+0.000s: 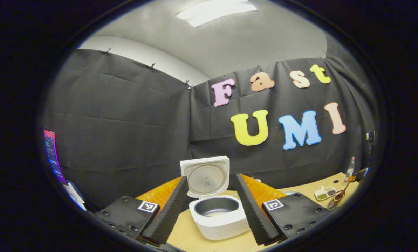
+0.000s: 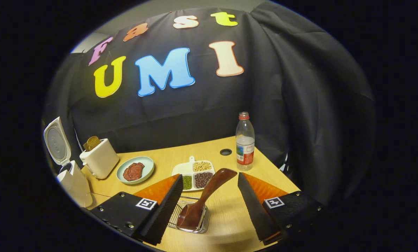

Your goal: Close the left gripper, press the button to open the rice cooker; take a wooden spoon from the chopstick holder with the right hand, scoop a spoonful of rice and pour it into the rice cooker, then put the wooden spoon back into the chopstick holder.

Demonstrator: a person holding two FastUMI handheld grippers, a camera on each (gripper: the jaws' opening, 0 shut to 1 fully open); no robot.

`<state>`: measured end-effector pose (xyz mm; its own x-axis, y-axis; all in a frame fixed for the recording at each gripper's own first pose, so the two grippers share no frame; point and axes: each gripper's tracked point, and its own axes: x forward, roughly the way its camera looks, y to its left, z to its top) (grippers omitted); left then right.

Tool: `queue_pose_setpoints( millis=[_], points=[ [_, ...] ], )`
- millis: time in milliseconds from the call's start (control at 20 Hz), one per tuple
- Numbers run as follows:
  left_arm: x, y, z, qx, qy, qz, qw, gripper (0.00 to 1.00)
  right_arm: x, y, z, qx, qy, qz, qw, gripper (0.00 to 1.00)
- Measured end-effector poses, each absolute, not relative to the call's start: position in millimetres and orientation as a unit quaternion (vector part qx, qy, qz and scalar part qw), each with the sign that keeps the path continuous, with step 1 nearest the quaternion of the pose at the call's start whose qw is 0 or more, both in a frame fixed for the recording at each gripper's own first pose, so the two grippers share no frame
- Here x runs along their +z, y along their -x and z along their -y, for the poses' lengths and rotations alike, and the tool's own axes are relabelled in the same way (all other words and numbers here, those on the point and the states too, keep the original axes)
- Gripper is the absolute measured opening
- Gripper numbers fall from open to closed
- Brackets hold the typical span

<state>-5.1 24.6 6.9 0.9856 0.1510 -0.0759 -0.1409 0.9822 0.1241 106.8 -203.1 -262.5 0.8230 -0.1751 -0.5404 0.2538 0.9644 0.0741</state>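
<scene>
The white rice cooker (image 1: 218,224) stands open on the wooden table, its lid (image 1: 205,176) upright and a little rice in the dark inner pot (image 1: 216,207). My left gripper (image 1: 211,176) is open, its fingers on either side of the cooker and touching nothing. The dark wooden spoon (image 2: 203,197) leans in the wire chopstick holder (image 2: 180,214), bowl end down and handle pointing up and right. My right gripper (image 2: 210,176) is open with the spoon between its fingers, neither finger pressing on it. The open cooker (image 2: 74,182) stands at the far left of the right gripper view.
A white toaster (image 2: 100,157) with bread stands beside the cooker. A green plate (image 2: 144,162) with red-brown food, a divided dish of beans (image 2: 196,171) and a water bottle (image 2: 245,143) stand behind the holder. A lit screen (image 1: 53,154) hangs at the far left.
</scene>
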Motion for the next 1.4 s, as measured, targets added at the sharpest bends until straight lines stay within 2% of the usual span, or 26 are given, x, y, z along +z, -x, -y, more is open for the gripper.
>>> queue_pose_setpoints(
  millis=[100,150,200,250,300,400,450,500,550,600,700,800,1400],
  points=[
    [5,9,-29,0.081,-0.061,-0.048,0.994,0.97,-275,-110,203,-0.114,-0.091,-0.295,0.944,0.88],
    [4,10,-31,0.083,-0.063,-0.049,0.993,0.94,-281,-112,202,-0.111,-0.099,-0.305,0.941,0.87],
    [4,11,-33,0.086,-0.065,-0.051,0.993,0.97,-285,-113,202,-0.115,-0.102,-0.312,0.938,0.87],
    [3,11,-34,0.087,-0.065,-0.052,0.993,0.97,-289,-116,206,-0.121,-0.103,-0.314,0.936,0.57],
    [3,12,-35,0.089,-0.066,-0.052,0.993,0.97,-290,-118,203,-0.113,-0.112,-0.319,0.934,0.45],
    [-1,12,-38,0.091,-0.062,-0.055,0.992,0.97,-292,-115,199,-0.105,-0.121,-0.331,0.93,0.48],
    [-3,12,-39,0.092,-0.059,-0.057,0.992,0.97,-294,-120,201,-0.11,-0.129,-0.328,0.929,0.37],
    [-6,13,-41,0.093,-0.057,-0.06,0.992,0.9,-290,-117,196,-0.099,-0.141,-0.332,0.928,0.26],
    [-8,12,-44,0.095,-0.055,-0.062,0.992,0.92,-288,-121,191,-0.092,-0.155,-0.329,0.927,0.25],
    [-10,14,-45,0.097,-0.053,-0.063,0.992,0.94,-288,-120,187,-0.086,-0.151,-0.332,0.927,0.18],
    [-12,14,-48,0.097,-0.046,-0.066,0.992,0.97,-276,-117,179,-0.073,-0.129,-0.323,0.935,0.18],
    [-14,12,-49,0.095,-0.036,-0.067,0.993,0.94,-263,-113,170,-0.06,-0.123,-0.314,0.939,0.18],
    [-14,-8,-53,0.058,-0.016,-0.061,0.996,0.97,-167,-105,124,-0.024,-0.108,-0.237,0.965,0.18]
  ],
)
